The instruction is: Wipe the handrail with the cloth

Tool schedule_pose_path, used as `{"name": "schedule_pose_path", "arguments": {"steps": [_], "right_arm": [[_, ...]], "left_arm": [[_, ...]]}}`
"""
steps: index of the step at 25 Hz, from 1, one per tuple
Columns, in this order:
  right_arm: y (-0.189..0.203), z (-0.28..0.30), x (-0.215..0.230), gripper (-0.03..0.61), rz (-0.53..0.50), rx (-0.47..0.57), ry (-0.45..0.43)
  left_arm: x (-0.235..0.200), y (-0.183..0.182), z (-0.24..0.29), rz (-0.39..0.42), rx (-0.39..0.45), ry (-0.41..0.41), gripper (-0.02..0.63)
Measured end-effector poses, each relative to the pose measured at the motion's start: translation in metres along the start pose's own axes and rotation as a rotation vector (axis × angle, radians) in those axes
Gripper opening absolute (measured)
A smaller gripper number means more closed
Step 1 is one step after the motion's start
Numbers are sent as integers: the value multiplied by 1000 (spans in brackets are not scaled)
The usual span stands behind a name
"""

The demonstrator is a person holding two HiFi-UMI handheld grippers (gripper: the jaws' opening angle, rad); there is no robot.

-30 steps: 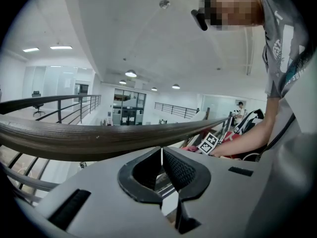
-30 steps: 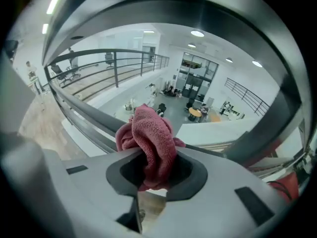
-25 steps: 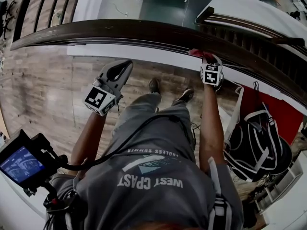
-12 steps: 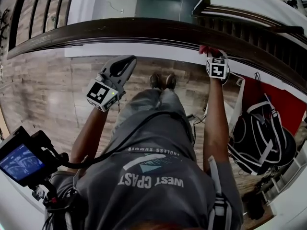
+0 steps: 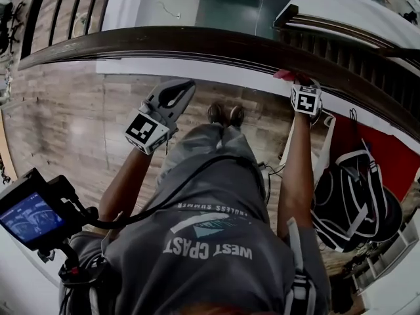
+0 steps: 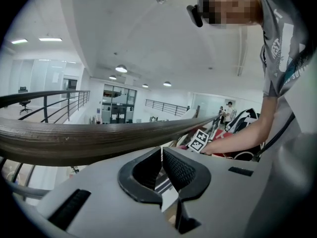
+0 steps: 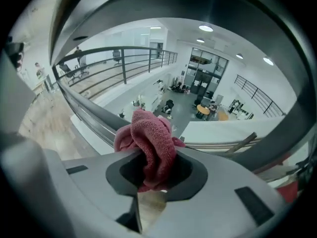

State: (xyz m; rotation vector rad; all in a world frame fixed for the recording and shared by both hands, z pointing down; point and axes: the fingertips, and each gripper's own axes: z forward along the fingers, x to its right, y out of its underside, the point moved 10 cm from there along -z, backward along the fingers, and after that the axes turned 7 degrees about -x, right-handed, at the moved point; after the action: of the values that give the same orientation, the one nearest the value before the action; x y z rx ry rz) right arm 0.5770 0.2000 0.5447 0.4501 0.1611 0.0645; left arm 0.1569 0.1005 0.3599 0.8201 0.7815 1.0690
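A dark wooden handrail (image 5: 197, 43) curves across the top of the head view. My right gripper (image 5: 296, 83) is shut on a pink cloth (image 5: 285, 75), which is bunched against the rail's near side right of centre. In the right gripper view the cloth (image 7: 151, 143) bulges out between the jaws. My left gripper (image 5: 182, 88) hangs below the rail, left of centre, apart from it and holding nothing. Its jaws (image 6: 161, 158) stand shut with only a thin slit, and the handrail (image 6: 74, 140) passes just beyond them.
A black and white backpack (image 5: 354, 202) lies on a red mat (image 5: 397, 159) at the right. Dark balusters (image 5: 367, 64) run under the rail there. A small monitor (image 5: 29, 216) sits at lower left. The person's legs and shoes (image 5: 225, 115) stand on wood flooring.
My right gripper has slid rightward along the handrail with the cloth. My left gripper has drifted a little right and up. The person's feet have come together.
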Motion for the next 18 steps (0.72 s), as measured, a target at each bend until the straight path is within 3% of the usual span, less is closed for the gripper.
{"name": "schedule_pose_path", "arguments": {"steps": [2, 6, 9, 15, 18], "right_arm": [[-17, -1, -26, 72, -61, 6, -15], [-38, 11, -80, 73, -180, 74, -143], [-19, 17, -62, 73, -164, 101, -180], [22, 19, -1, 72, -15, 109, -69], [12, 19, -20, 72, -74, 100, -48]], "left_arm": [[3, -1, 1, -5, 1, -10, 17], [6, 3, 19, 12, -32, -42, 7], [17, -1, 54, 67, 21, -41, 6], [31, 9, 97, 91, 27, 7, 6], [38, 18, 110, 81, 7, 42, 7]]}}
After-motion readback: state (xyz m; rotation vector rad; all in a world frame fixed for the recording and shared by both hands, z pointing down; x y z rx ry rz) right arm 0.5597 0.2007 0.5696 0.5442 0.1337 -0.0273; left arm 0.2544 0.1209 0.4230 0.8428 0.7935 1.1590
